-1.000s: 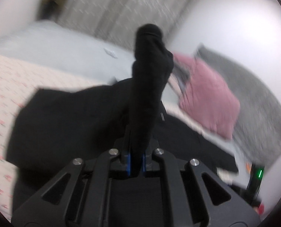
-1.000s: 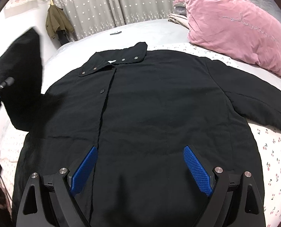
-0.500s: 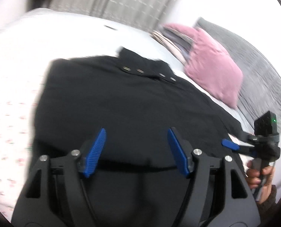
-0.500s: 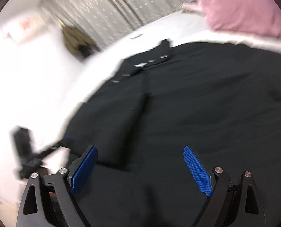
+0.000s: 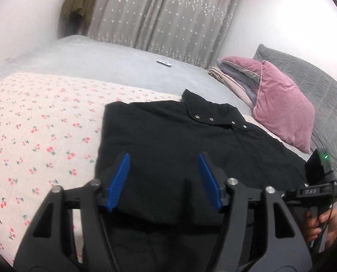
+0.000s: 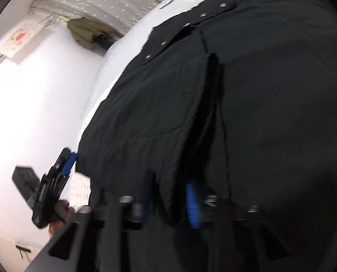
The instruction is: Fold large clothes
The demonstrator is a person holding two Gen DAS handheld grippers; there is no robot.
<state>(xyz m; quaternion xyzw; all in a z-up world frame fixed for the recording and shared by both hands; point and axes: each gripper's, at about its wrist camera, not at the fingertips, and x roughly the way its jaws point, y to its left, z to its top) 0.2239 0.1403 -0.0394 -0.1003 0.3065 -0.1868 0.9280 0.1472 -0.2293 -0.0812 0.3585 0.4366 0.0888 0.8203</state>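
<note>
Black padded snap-front jacket (image 5: pixel 179 149) looks soft, floppy and bulky, so pinch hems: right claw (image 6: pixel 168 201) closing, seemingly on the folded sleeve edge, left claw (image 5: pixel 164 179) half-open, closing on nothing.

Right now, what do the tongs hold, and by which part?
Left tongs: nothing, closing over the black jacket. Right tongs: closing around the folded sleeve cuff; grip unclear.

The right tongs (image 6: pixel 168 200), blurred, are closing around the black jacket's (image 6: pixel 270 113) folded sleeve (image 6: pixel 179 124); the left tongs (image 6: pixel 65 165) hover beside the jacket's hem.
</note>
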